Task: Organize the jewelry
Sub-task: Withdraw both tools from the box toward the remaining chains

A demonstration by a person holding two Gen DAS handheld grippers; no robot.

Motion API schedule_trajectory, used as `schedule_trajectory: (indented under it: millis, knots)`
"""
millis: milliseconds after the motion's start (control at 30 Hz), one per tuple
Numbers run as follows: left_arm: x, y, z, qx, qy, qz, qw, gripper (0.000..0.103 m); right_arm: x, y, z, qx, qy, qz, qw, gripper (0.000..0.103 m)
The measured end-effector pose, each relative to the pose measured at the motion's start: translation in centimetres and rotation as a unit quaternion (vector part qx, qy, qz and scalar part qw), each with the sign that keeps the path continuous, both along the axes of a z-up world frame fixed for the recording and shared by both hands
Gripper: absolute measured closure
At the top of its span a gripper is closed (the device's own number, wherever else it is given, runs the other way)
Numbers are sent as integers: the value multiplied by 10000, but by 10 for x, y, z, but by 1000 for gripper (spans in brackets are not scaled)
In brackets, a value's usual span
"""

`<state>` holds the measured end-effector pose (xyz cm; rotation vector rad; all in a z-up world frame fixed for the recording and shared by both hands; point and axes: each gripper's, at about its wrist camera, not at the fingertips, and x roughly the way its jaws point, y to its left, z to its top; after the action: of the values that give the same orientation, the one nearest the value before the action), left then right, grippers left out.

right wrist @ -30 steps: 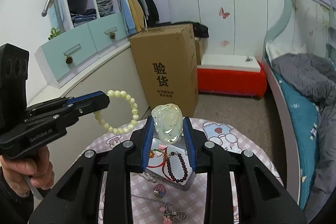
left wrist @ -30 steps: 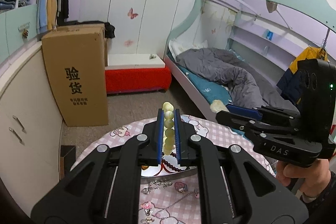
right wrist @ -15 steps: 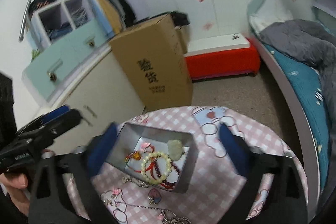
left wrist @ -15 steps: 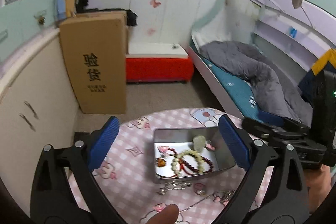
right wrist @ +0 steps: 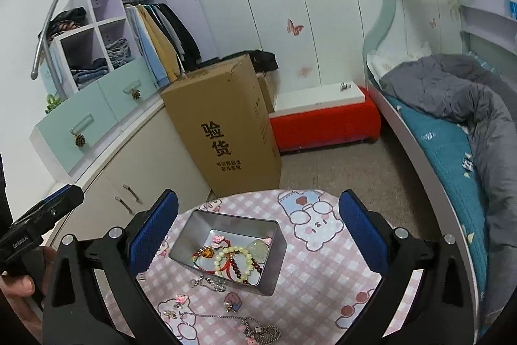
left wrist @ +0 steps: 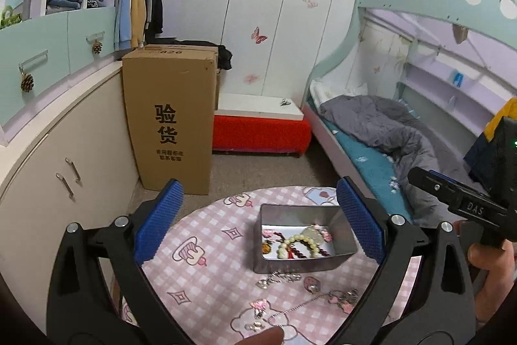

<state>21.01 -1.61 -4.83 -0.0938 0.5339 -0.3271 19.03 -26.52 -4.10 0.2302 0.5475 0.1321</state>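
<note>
A silver metal tin sits on the round pink checked table. In it lie a pale bead bracelet, a dark red bead bracelet, a pale green jade pendant and red cord pieces. Loose chains and charms lie on the cloth in front of the tin. My left gripper is open and empty above the tin. My right gripper is open and empty above it too; it shows in the left wrist view.
A tall cardboard box stands on the floor behind the table. A red bench is further back. A bed with a grey duvet is to the right. Cupboards and a wardrobe line the left.
A second ago my left gripper held the pale bead bracelet and my right held the jade pendant. Both opened; both pieces now lie in the tin, and the grippers have pulled back.
</note>
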Motion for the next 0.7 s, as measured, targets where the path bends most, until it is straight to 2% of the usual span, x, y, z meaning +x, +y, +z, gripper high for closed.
schedule_trajectory:
  millis: [300, 700]
  knots:
    - [-25, 15, 8, -75, -226, 90, 9997, 9, -21, 5, 19, -101, -243, 28, 9996, 7]
    - [-60, 36, 10, 119, -511, 352, 9980, 9, -53, 12, 24, -211, -419, 27, 9989, 7]
